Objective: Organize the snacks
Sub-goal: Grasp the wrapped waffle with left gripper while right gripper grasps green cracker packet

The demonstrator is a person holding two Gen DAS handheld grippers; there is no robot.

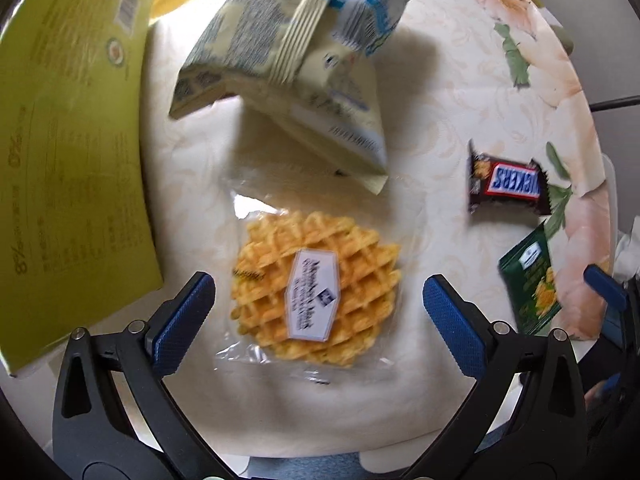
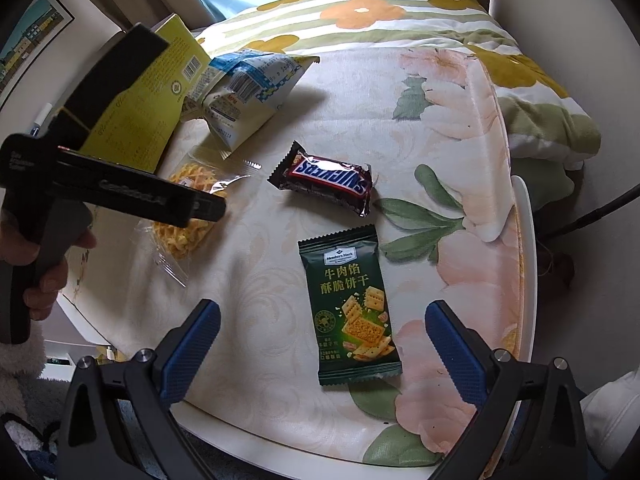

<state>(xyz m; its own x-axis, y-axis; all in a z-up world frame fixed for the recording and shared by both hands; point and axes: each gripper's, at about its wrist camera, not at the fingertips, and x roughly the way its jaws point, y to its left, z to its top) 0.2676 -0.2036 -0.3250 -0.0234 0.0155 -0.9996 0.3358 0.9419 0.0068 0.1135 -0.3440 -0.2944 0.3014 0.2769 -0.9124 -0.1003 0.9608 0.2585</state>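
Observation:
A wrapped waffle cookie lies on the table between the spread fingers of my left gripper, which is open and hovers over it. Beyond it lies a pale blue-and-cream snack bag. A Snickers bar and a dark green cracker packet lie to the right. In the right wrist view, my right gripper is open above the green cracker packet, with the Snickers bar farther out. The left gripper's body covers part of the waffle cookie.
A yellow-green box lies at the left, also visible behind the left gripper. The round table has a floral cloth; its edge curves at the right. A flowered cushion sits beyond. A hand holds the left gripper.

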